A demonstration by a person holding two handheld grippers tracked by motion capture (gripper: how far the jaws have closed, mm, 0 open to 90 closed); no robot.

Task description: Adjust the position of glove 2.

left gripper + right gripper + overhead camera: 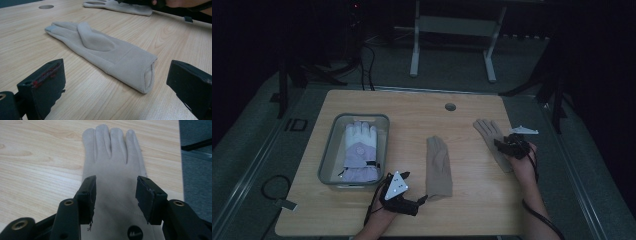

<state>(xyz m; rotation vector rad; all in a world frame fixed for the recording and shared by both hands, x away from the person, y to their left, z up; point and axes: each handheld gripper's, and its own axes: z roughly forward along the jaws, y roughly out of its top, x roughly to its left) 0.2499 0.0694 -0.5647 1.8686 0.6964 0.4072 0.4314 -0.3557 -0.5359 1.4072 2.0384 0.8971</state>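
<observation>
Pale wooden tabletop (412, 107) under you, grey plastic tray (328, 159) at its left with a white-and-lilac padded glove (359, 150). One beige suede glove (439, 167) lies mid-table; your left gripper (416, 192) gapes wide just short of its cuff. Your right gripper (116, 195) hovers half-open over the second beige glove (113, 170), jaws either side of it, not pinching.

In the high view the right hand-held gripper (511, 146) covers the cuff end of the beige glove (490, 133) beneath it. In the right gripper view that glove's cuff runs off the bottom edge, and a small dark round mark (135, 232) on it is too blurred to read. In the left gripper view the bottom edge crops both jaws, and the top edge cuts off the far hand (186, 3).
</observation>
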